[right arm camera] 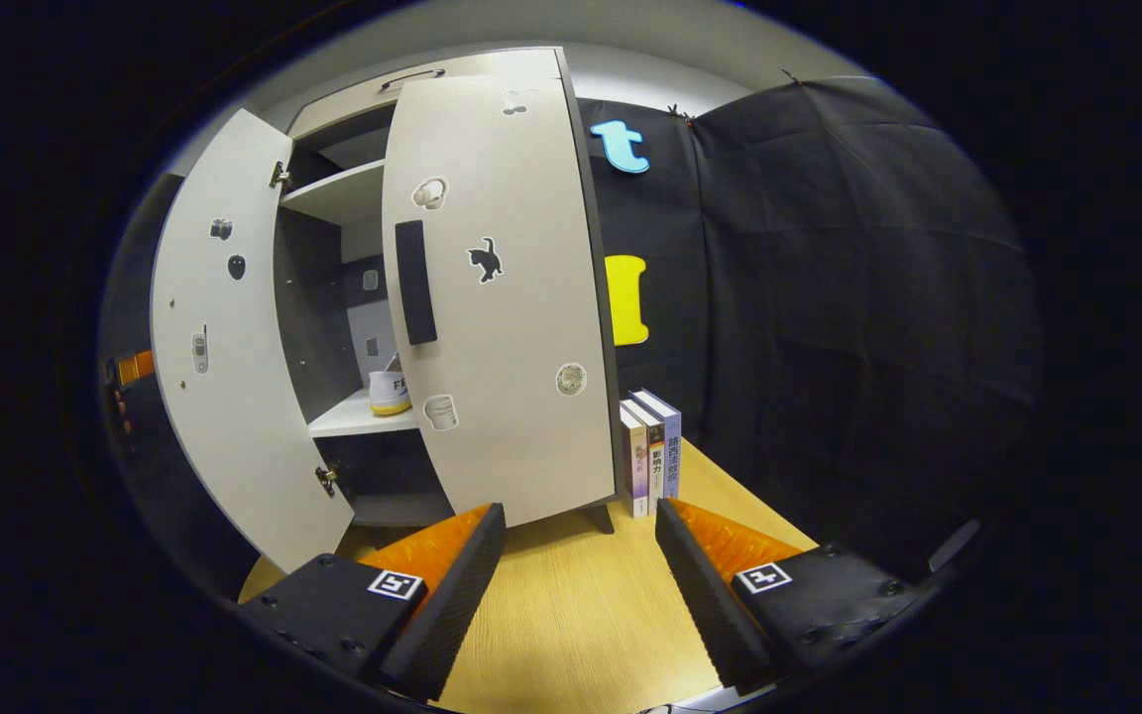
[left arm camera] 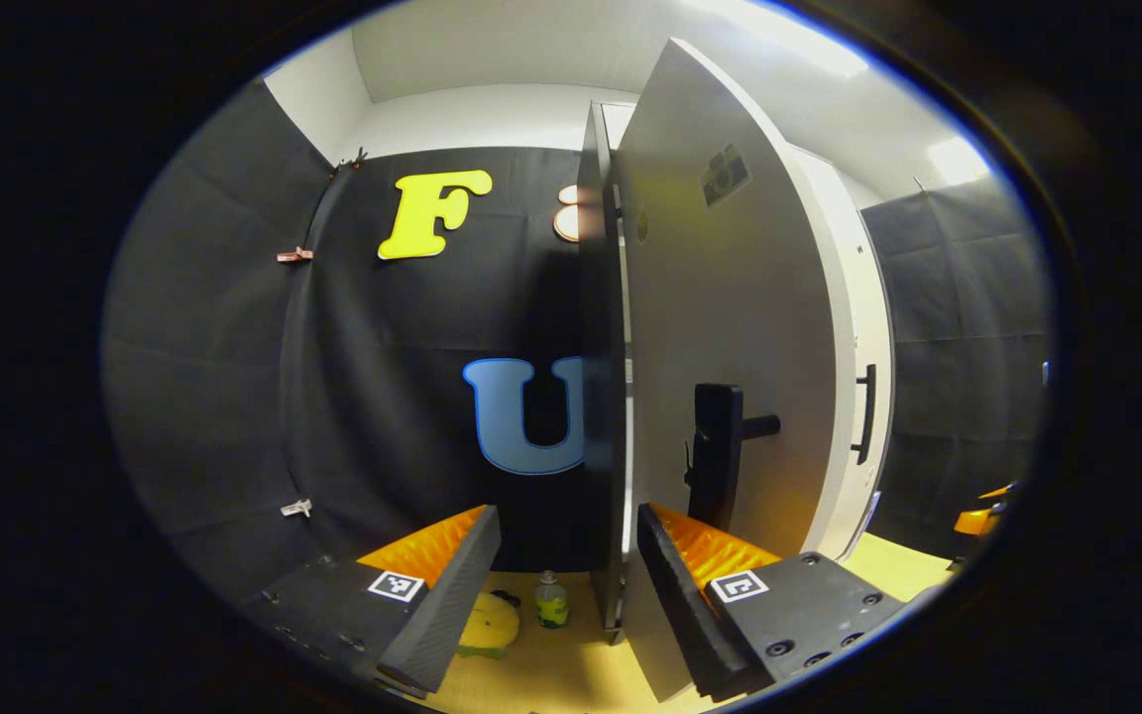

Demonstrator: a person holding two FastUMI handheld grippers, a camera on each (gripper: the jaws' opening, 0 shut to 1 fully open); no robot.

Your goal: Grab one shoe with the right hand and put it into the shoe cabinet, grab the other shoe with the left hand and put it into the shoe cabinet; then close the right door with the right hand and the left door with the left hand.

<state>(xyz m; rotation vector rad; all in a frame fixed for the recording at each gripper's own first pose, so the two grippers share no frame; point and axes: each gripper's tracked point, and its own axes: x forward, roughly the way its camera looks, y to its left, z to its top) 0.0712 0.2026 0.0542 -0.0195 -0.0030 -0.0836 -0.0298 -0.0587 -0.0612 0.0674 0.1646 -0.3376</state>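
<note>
Here both tools (left arm camera: 561, 585) (right arm camera: 576, 585) gape empty; the left door (left arm camera: 720, 327) stands upright, edge-on, ajar.

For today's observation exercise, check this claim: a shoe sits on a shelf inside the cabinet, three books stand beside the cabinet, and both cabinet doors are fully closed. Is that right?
Not quite. In the right gripper view the left door and right door both stand open, showing the shoe on its shelf. The three books do stand beside the shoe cabinet.
</note>
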